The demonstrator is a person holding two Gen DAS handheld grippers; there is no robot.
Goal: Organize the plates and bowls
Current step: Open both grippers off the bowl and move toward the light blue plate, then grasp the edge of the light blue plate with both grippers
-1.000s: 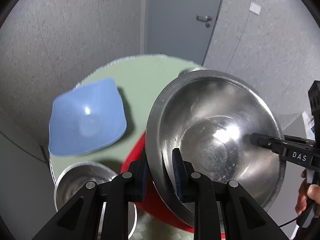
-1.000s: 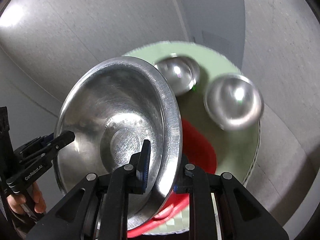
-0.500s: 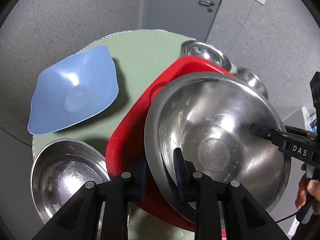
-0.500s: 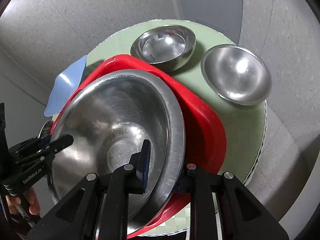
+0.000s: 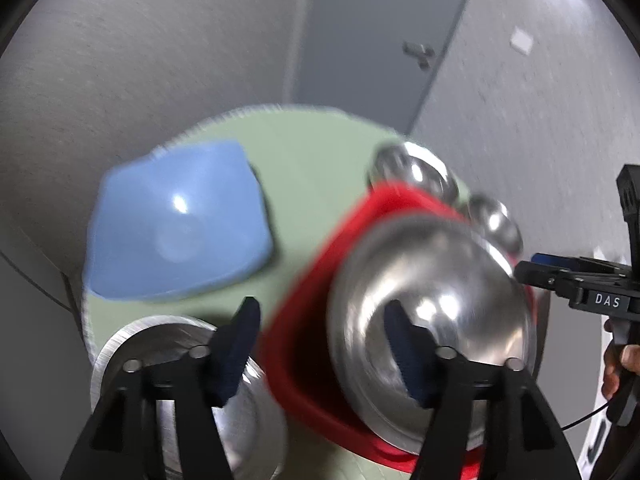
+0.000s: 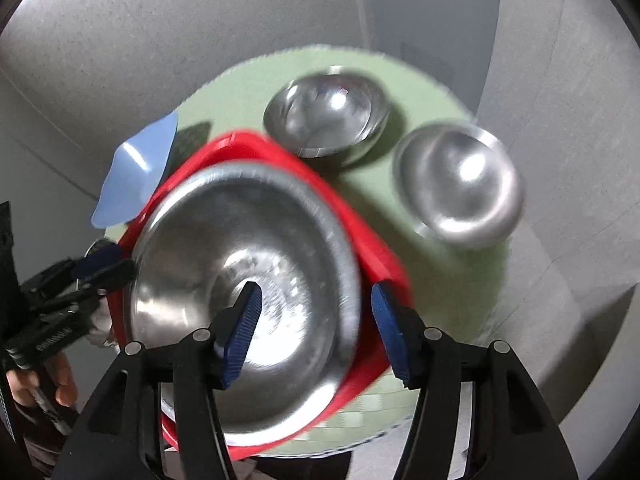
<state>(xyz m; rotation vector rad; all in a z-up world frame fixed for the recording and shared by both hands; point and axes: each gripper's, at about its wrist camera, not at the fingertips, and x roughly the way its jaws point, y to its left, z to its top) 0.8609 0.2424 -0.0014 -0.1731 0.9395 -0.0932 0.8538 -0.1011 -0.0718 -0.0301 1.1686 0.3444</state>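
A large steel bowl rests in a red plate on the round green table. My left gripper is open, its fingers astride the bowl's near rim without holding it. My right gripper is open too, astride the opposite rim. A blue bowl sits left of the plate. A steel bowl lies under my left gripper. Two smaller steel bowls sit at the table's far side.
The green table is small and round, with its edge close on all sides. Grey walls and a grey door stand behind it. The views are motion blurred.
Both grippers set the large steel bowl down into the red plate, then opened and let go of its rim. Both have pulled back a little.
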